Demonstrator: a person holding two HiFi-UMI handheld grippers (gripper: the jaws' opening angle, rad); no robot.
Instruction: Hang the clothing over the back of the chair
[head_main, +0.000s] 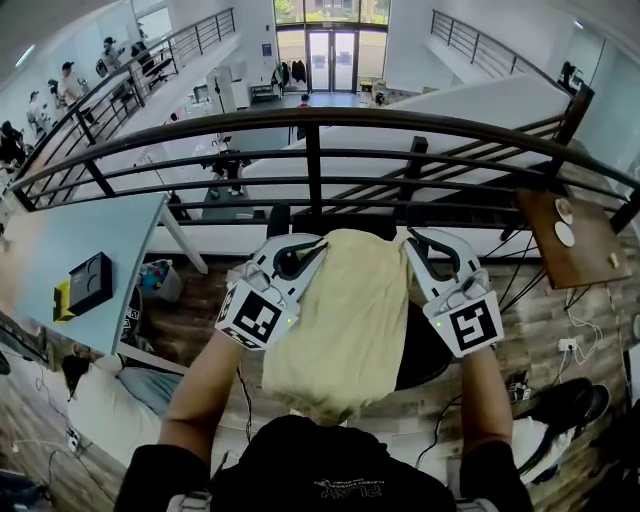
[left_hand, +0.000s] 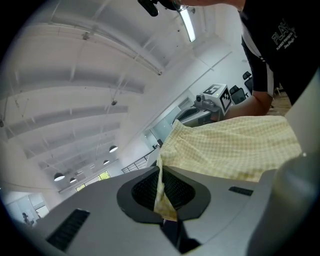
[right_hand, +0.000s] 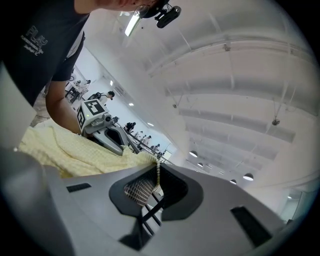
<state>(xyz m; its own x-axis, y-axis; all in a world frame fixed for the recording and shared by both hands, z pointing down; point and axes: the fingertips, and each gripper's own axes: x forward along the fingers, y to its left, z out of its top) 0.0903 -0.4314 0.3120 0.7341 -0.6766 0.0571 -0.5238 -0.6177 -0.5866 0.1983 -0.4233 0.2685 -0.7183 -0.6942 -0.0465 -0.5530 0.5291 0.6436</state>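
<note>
1. The left gripper (head_main: 308, 250) and the right gripper (head_main: 416, 245) each pinch a top corner of the yellow clothing (head_main: 345, 320), jaws closed on the fabric.
2. The top edge spans between them. Its length hangs toward the person, over a black chair (head_main: 430, 350).

No legible text; shirt print (left_hand: 283, 33) unreadable (blurred).
</note>
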